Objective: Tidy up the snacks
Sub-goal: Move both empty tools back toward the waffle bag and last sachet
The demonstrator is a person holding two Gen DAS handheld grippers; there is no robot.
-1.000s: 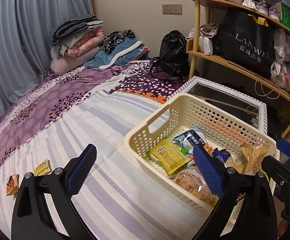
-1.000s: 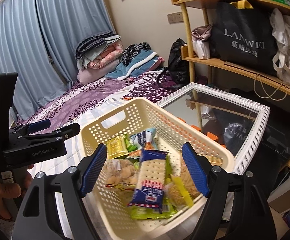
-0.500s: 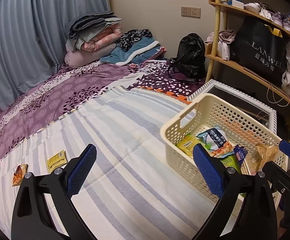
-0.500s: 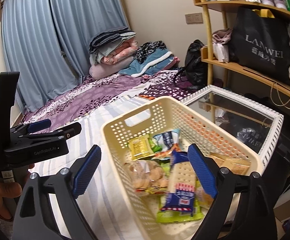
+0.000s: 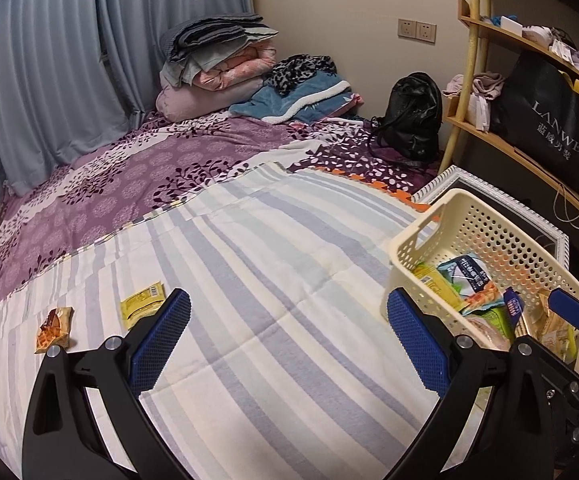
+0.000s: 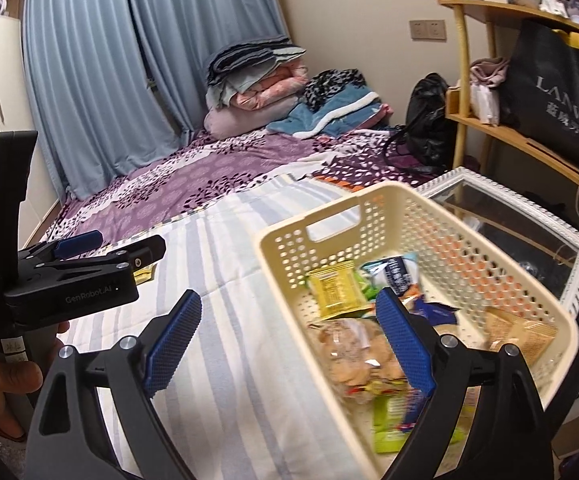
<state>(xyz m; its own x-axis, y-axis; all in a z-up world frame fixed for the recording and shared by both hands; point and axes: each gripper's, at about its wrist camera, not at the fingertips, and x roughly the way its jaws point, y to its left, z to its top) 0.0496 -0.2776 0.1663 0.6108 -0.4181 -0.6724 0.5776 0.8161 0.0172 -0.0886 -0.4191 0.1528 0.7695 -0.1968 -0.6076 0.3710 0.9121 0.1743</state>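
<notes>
A cream perforated basket point(image 5: 417, 236) point(image 6: 285, 240) holding several snack packets stands on the striped bedsheet at the right. A yellow packet point(image 5: 142, 309) and an orange packet point(image 5: 53, 330) lie loose on the sheet at the far left. My left gripper point(image 5: 287, 334) is open and empty, over the sheet between the loose packets and the basket. My right gripper point(image 6: 287, 334) is open and empty, at the basket's near left rim. The left gripper also shows in the right wrist view point(image 6: 101, 252), hiding part of the yellow packet point(image 6: 145, 274).
A white-framed glass table point(image 6: 529, 208) stands right of the basket. Wooden shelves point(image 5: 501, 136) with a black bag point(image 5: 545, 120) line the right wall. Folded bedding point(image 5: 225, 68) and a black backpack point(image 5: 411, 116) lie at the bed's far end.
Both grippers have swung left, away from the basket. The loose packets have moved nearer the left gripper's view centre. The right gripper now sits at the basket's left rim, not over its contents.
</notes>
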